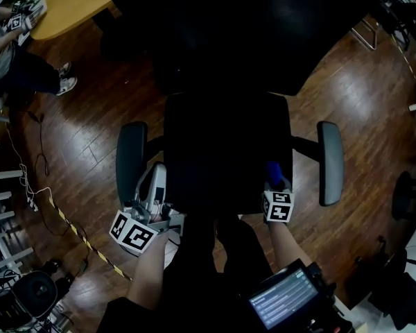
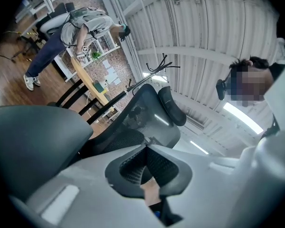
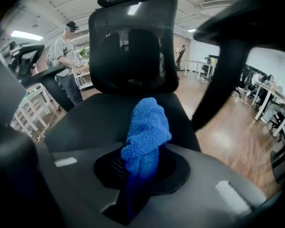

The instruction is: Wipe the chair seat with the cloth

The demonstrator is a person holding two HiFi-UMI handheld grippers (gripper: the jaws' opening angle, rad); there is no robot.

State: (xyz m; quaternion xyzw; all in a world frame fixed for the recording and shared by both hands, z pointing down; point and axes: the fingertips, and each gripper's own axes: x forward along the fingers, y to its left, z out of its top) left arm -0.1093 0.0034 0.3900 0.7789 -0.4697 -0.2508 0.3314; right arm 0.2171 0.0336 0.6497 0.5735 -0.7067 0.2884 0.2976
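The black chair seat (image 1: pixel 225 151) lies straight below me, between two grey armrests. My right gripper (image 1: pixel 276 186) hovers at the seat's front right edge, shut on a blue cloth (image 1: pixel 272 170). In the right gripper view the cloth (image 3: pixel 145 137) sticks up from between the jaws of the right gripper (image 3: pixel 141 164), with the seat (image 3: pixel 95 118) and mesh backrest (image 3: pixel 130 46) beyond. My left gripper (image 1: pixel 152 189) sits beside the left armrest (image 1: pixel 131 161), off the seat's front left corner. In the left gripper view its pads meet with nothing between them, left gripper (image 2: pixel 145 161).
The tall backrest (image 1: pixel 236 26) rises behind the seat, and the right armrest (image 1: pixel 331 161) flanks it. A person (image 1: pixel 21 61) stands by a wooden table (image 1: pixel 69 2) at far left. Cables (image 1: pixel 76 231) cross the wooden floor on the left. Another chair base (image 1: pixel 410 194) is at right.
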